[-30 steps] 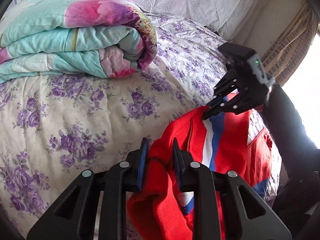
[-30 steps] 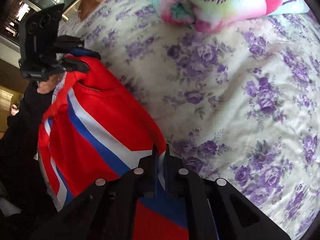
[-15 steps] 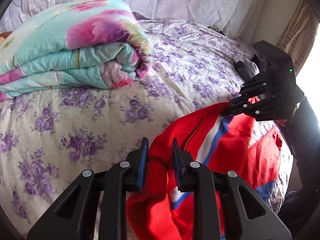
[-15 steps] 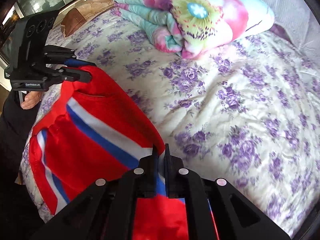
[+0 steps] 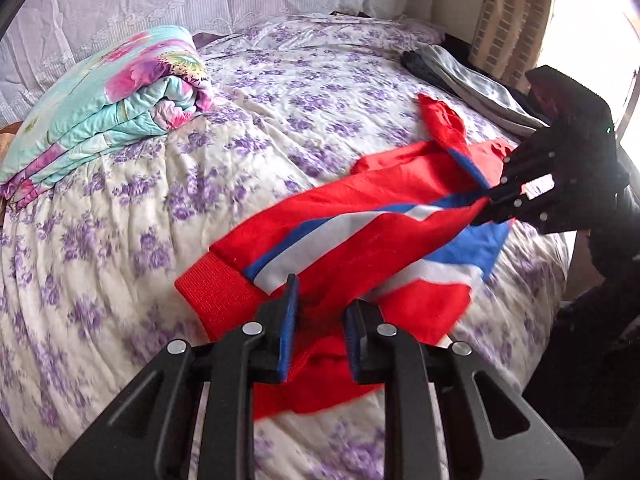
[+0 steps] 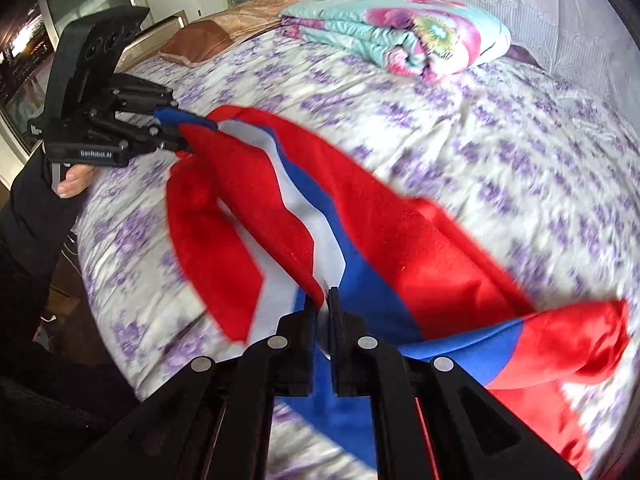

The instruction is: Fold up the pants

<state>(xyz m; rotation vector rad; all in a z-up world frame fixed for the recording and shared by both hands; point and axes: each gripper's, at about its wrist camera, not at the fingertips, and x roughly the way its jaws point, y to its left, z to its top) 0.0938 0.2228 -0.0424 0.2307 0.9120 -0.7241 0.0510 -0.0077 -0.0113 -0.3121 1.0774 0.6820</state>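
Observation:
The red pants point(image 5: 372, 216) with blue and white stripes hang stretched between both grippers above the bed. My left gripper point(image 5: 320, 300) is shut on the red cloth near the ribbed waistband point(image 5: 216, 300). My right gripper point(image 6: 322, 300) is shut on the pants point(image 6: 392, 240) at the striped part. In the left wrist view the right gripper point(image 5: 486, 200) holds the far end. In the right wrist view the left gripper point(image 6: 182, 136) holds the other end. A red leg end point(image 6: 592, 340) trails to the right.
The bed point(image 5: 120, 240) has a cream cover with purple flowers. A folded turquoise and pink quilt point(image 5: 104, 104) lies at its far side, also in the right wrist view point(image 6: 400, 28). Grey and dark clothes point(image 5: 464, 72) lie by the wall. A brown pillow point(image 6: 200, 40) sits at the far left.
Both grippers have risen and moved apart, still gripping the pants. The cloth has been pulled out long between them and swings over the bed.

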